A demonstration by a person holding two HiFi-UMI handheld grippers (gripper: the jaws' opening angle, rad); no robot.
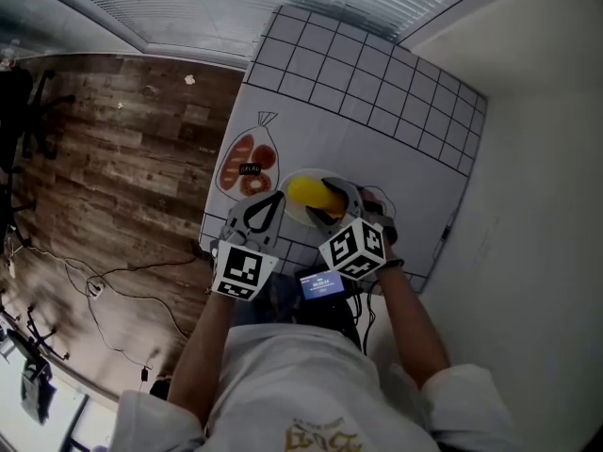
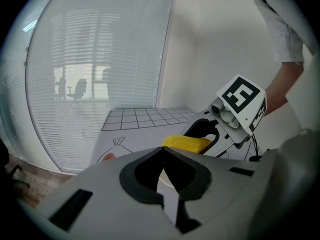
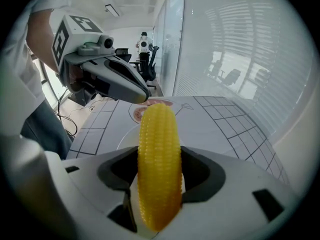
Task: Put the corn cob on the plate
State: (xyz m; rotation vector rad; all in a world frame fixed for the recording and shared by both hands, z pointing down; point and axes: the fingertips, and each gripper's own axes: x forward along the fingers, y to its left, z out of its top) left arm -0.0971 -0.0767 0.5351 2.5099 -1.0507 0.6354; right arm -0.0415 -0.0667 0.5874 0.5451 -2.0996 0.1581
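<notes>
Corn cob (image 3: 159, 169) clamped in right tongs (image 3: 159, 156), over plate (image 1: 295, 215). Left tongs (image 2: 162, 154) closed, empty. Risk: released too high, cob likely rolls onto desk (image 1: 377, 121).

Right gripper (image 1: 325, 199) grips the corn cob (image 1: 306, 192) over the plate (image 1: 290, 214); left gripper (image 1: 272, 199) sits just beside it, above the gridded mat (image 1: 377, 121)

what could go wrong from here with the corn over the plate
1. The right tongs pinch the corn cob across its round body, with a long end sticking out past them. It may slip, or roll off the plate once let go.
2. The left tongs, shut and empty, sit close beside the plate, so the cob or the right tongs may knock them on the way down.
</notes>
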